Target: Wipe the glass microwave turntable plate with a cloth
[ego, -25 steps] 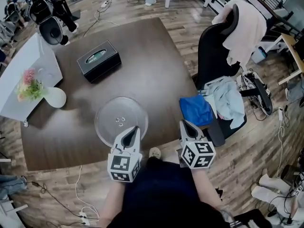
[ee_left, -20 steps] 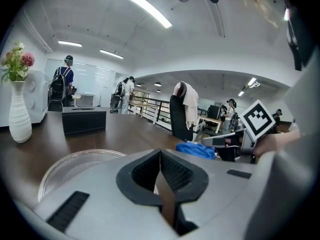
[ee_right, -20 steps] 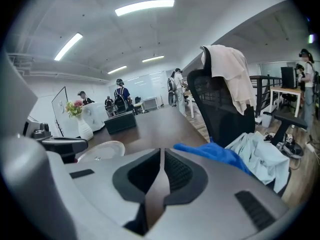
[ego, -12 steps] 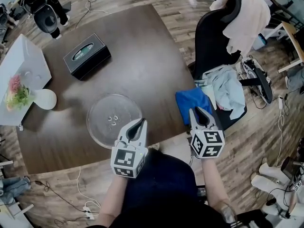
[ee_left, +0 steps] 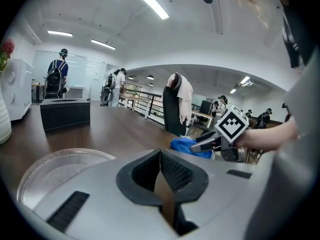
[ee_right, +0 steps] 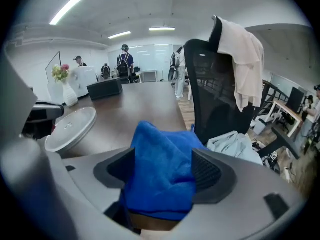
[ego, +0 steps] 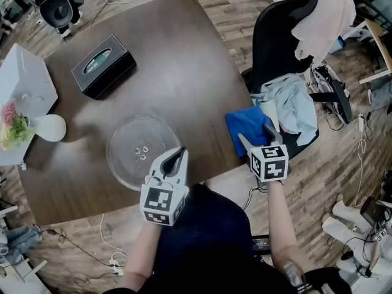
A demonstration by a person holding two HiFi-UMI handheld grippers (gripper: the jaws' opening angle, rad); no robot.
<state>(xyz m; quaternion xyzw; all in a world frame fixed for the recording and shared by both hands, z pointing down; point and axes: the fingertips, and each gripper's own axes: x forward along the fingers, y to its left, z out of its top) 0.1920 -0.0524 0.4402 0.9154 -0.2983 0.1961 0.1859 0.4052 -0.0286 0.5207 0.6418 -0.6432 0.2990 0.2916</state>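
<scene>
This is an open-plan office shared by many. Long strip lights [ee_left: 147, 1] run across a high ceiling. A black swivel chair [ego: 278, 48] (clothes draped over its back) stands at a big dark table [ego: 184, 60]. Farther off are monitors [ee_left: 206, 106] on desks, a railing [ee_left: 137, 96] and people [ee_left: 56, 76] standing about. Cables [ego: 100, 248] trail over the wood floor [ego: 343, 164].

Wooden floor [ego: 233, 5], black office chair [ego: 275, 48]

Left gripper [ego: 179, 152] jaws together, empty; right gripper [ego: 253, 133] jaws just opening wide, blue cloth [ego: 242, 125] loose between them.
</scene>
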